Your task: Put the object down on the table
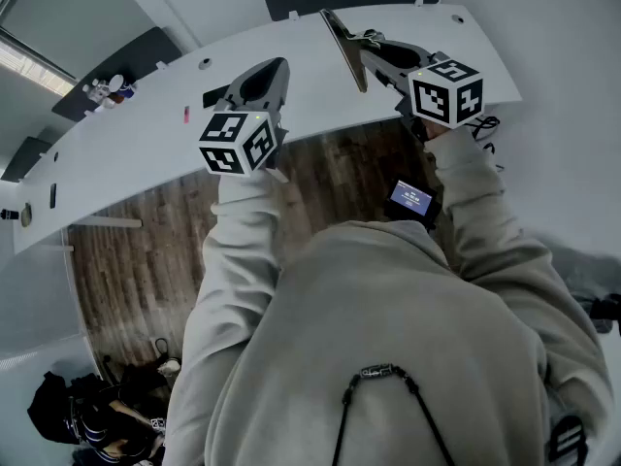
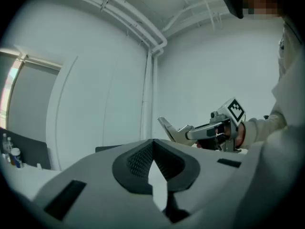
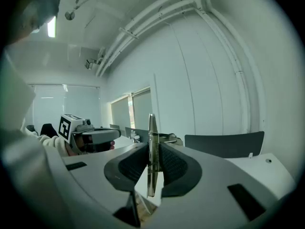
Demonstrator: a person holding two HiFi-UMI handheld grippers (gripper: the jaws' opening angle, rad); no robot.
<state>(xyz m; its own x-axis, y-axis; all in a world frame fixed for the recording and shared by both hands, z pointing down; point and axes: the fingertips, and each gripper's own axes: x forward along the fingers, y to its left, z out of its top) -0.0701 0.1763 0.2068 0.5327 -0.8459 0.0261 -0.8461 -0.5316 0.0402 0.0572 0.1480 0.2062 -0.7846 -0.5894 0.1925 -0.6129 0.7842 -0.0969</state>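
Jaws of right gripper (image 1: pixel 364 54) clamped on thin metal clip (image 1: pixel 342 45), held edge-on over white worktop (image 1: pixel 146 153); left gripper (image 1: pixel 264 78) alongside. Left gripper view: jaws closed on nothing, clip right of them. Right gripper view: clip upright between jaws, spring showing.

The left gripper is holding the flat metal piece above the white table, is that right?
No, the right gripper holds the flat metal piece above the white table, as the right gripper view shows; the left gripper is shut, empty.
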